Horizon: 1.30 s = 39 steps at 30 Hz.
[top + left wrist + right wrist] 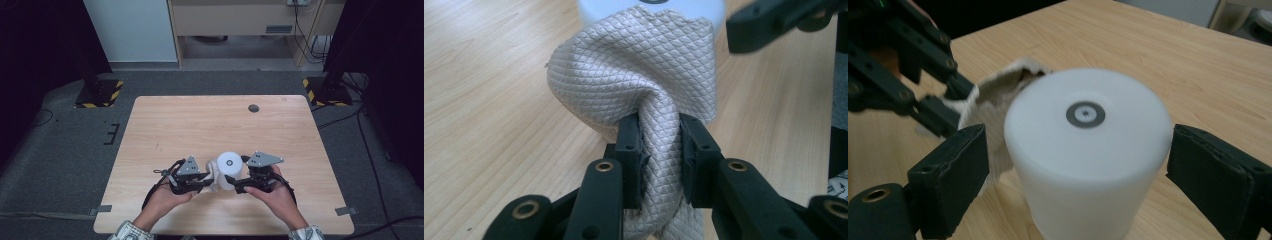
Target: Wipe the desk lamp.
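On the desk [210,125], low centre of the high view, I see a white cylinder [229,169] upright between my right gripper's [1075,170] open fingers. Left of it, my left gripper [660,150] is clamped on a quilted cloth [639,85].

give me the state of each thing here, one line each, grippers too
left gripper: shut on the quilted cloth
quilted cloth: bunched, twisted between the jaws, lying against the white cylinder
right gripper: open, jaws on either side of the white cylinder, small gaps showing
white cylinder: upright on the table, small grey ring on its top
table: bare wood, one small dark round disc near its far edge
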Available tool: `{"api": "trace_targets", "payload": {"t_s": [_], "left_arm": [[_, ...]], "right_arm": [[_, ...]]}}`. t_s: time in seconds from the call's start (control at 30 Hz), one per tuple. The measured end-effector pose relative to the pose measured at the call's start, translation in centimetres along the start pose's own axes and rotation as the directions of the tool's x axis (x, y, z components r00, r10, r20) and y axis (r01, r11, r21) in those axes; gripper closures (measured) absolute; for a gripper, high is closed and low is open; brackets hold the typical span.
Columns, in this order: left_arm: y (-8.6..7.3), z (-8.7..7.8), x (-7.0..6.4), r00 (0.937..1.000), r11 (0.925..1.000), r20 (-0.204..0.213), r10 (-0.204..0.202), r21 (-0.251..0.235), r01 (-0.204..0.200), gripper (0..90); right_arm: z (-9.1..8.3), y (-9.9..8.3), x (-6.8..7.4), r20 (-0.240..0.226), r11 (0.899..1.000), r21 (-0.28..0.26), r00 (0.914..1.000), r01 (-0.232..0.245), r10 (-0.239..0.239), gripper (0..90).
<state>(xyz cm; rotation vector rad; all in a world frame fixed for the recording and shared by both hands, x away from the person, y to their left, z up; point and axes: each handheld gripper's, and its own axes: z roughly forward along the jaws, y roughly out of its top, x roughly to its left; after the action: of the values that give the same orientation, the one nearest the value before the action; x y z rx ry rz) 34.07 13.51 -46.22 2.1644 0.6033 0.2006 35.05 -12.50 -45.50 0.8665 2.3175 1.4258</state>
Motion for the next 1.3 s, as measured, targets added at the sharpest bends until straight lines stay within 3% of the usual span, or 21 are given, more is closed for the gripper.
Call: {"api": "trace_targets", "payload": {"t_s": [0.23,0.33,0.53,0.63,0.97,1.07,1.17,1.3], "left_arm": [[-0.9,1.7,-0.2,1.0,0.9993,0.0,-0.01,0.035,0.01,72.8],[-0.8,1.9,0.1,0.9998,0.9993,-0.019,-0.007,0.036,0.008,72.8],[-0.2,1.0,0.1,0.9996,1.0,-0.026,-0.007,-0.003,0.007,72.8],[-0.1,0.8,0.2,0.9994,0.9999,-0.034,-0.009,-0.009,0.009,72.8],[-0.4,0.8,0.9,0.9974,0.9991,-0.06,-0.04,-0.02,0.039,72.7],[-0.2,0.5,0.7,0.998,0.9979,-0.035,-0.054,-0.039,0.052,72.8],[0.2,0.5,-0.1,0.9994,0.9991,-0.018,-0.029,-0.032,0.028,72.8],[0.4,1.0,-0.8,0.9999,0.9995,-0.001,-0.016,-0.028,0.016,72.7]], "right_arm": [[0.3,1.5,-0.7,-0.009,1.0,0.019,0.9997,-0.022,0.022,15.5],[0.7,1.5,-0.9,-0.01,0.999,0.03,0.9993,-0.036,0.036,13.2],[2.0,1.3,-0.7,-0.002,0.995,0.098,0.9999,-0.012,0.012,9.2],[2.1,1.4,-0.6,0.002,0.994,0.105,0.9998,-0.019,0.018,9.3],[1.0,1.9,-0.9,-0.021,0.997,0.062,0.9986,-0.048,0.049,13.5],[1.0,2.0,-1.1,-0.028,0.996,0.059,0.9976,-0.062,0.063,14.9],[1.0,2.1,-1.3,-0.009,0.997,0.034,0.9977,-0.068,0.068,25.4],[1.3,2.5,-1.4,-0.001,0.998,0.041,0.9984,-0.057,0.057,24.9]]}}
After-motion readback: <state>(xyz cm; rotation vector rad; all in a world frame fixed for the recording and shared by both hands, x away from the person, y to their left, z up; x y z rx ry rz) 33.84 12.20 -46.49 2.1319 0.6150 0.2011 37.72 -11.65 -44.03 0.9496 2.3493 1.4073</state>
